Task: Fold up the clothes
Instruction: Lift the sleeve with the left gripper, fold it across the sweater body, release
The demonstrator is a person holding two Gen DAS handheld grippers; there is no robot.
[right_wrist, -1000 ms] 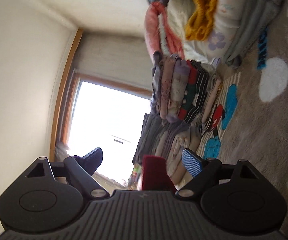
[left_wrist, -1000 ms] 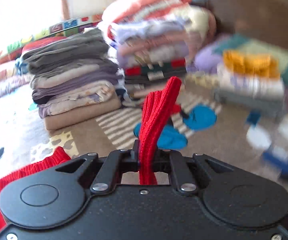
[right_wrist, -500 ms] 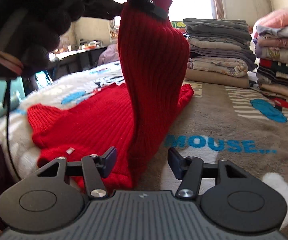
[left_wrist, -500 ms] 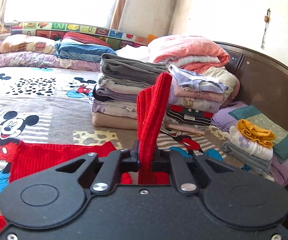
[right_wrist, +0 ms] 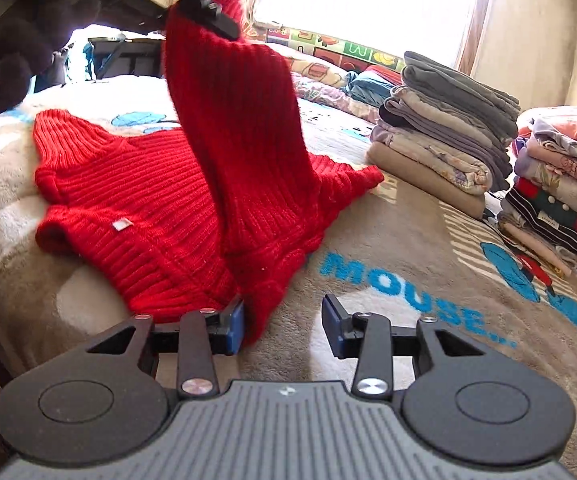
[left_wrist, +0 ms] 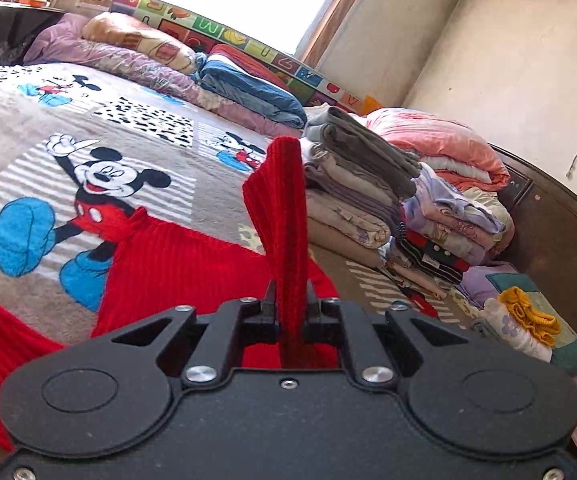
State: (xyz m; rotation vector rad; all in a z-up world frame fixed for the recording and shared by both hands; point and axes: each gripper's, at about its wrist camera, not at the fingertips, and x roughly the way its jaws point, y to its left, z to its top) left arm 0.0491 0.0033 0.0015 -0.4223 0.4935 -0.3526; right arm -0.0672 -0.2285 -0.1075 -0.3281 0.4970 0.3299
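A red ribbed knit sweater lies spread on the Mickey Mouse blanket. My left gripper is shut on a fold of its fabric, which stands up between the fingers. In the right wrist view that same gripper holds a sleeve or edge high above the bed, so the cloth hangs down in a long red drape. My right gripper is low at the near corner of the sweater, open, its left blue pad touching the hanging cloth.
Two stacks of folded clothes stand at the right on the bed. Pillows and folded bedding lie along the window wall. A dark wooden headboard curves at the far right. A person's gloved hand is at top left.
My left gripper has lifted the red fabric and turned left across the bed. My right gripper swung down from pointing at the wall to the sweater's near corner, staying open.
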